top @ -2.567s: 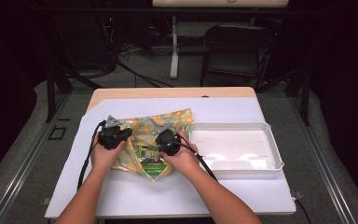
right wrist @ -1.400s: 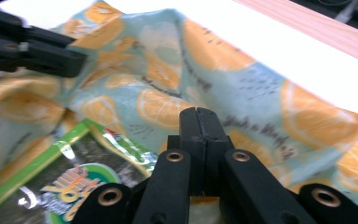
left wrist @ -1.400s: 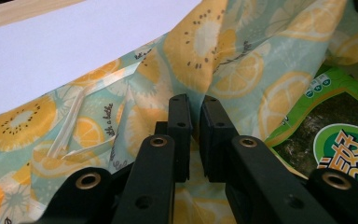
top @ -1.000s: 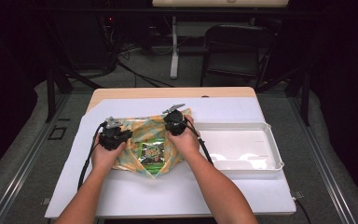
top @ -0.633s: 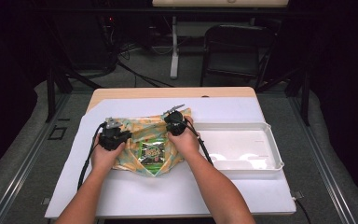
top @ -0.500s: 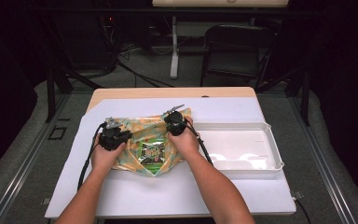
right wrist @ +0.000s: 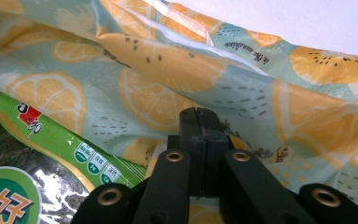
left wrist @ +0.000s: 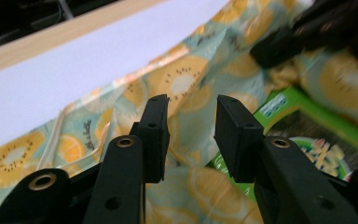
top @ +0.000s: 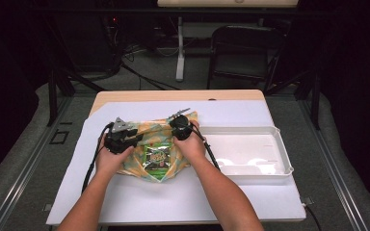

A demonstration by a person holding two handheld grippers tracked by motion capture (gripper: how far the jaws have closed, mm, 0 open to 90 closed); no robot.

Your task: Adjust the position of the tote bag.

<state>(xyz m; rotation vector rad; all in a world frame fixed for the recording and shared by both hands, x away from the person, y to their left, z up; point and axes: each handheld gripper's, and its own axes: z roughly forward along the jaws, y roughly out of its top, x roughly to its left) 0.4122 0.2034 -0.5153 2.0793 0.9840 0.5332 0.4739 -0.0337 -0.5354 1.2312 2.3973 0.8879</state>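
a bag (top: 149, 132) lay on a sheet (top: 125, 202) spread over the table (top: 173, 95), toward the table's left half. a packet (top: 156, 156) lay on the bag's near middle. a tray (top: 250, 154) sat on the sheet just right of the bag, near the table's right edge. the left gripper (top: 120, 137) was over the bag's left part, the right gripper (top: 180, 127) over its far right part, with the packet between them and nearer the person. behind the table stood a chair (top: 243, 48).
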